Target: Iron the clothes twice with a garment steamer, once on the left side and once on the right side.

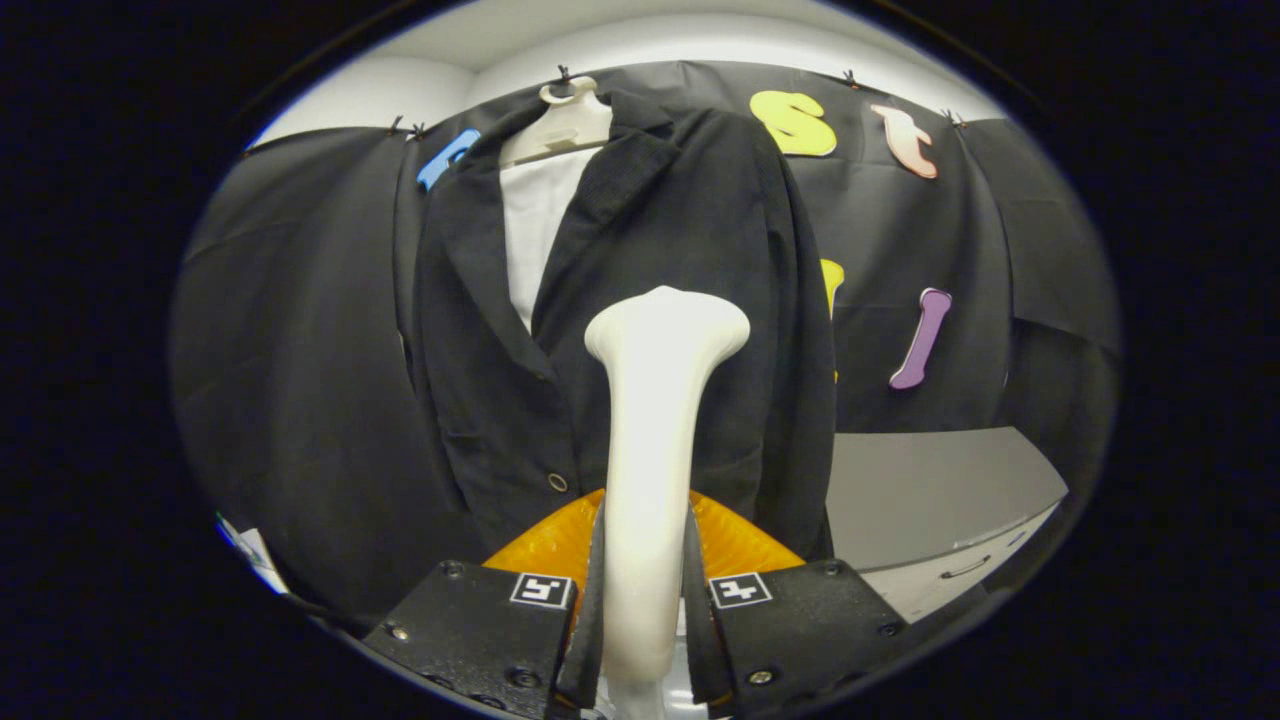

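While clamped, jaws seemingly tight on steamer (655, 450).

A grey cabinet (930, 490) stands beyond the fingers, to their right, with a dark handle (965, 570) on its front. Black cloth (290, 340) covers the wall far ahead of the fingers. Above the cloth a white wall (380, 90) is seen.

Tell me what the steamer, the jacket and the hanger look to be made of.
Steamer, clamped between the gripper fingers: smooth cream plastic, judging by its soft sheen and moulded shape.
Jacket: dark matte woven cloth, seemingly suit fabric; a faint weave shows on the lapel.
Hanger: pale, smooth, likely plastic.
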Demonstrator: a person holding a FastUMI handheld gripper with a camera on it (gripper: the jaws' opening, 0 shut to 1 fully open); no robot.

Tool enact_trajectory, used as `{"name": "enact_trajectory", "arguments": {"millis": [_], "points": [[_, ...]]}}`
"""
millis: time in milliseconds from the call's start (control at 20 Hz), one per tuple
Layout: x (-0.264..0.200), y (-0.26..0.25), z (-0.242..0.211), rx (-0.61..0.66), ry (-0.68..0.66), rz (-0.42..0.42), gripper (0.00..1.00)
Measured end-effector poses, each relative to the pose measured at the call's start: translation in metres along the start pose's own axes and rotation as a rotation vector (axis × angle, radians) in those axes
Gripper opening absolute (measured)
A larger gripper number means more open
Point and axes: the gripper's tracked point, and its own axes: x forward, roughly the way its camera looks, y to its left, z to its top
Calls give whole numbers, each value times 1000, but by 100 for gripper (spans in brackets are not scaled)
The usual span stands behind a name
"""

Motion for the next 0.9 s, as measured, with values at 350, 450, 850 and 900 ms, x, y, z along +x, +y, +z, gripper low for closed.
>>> {"name": "enact_trajectory", "arguments": {"millis": [350,450,850,900], "points": [[1,-6,-33,-12,60,-16,37],[2,-7,-40,-13,74,-17,37],[4,-11,-77,-26,140,-19,37],[3,-11,-83,-29,148,-21,37]]}}
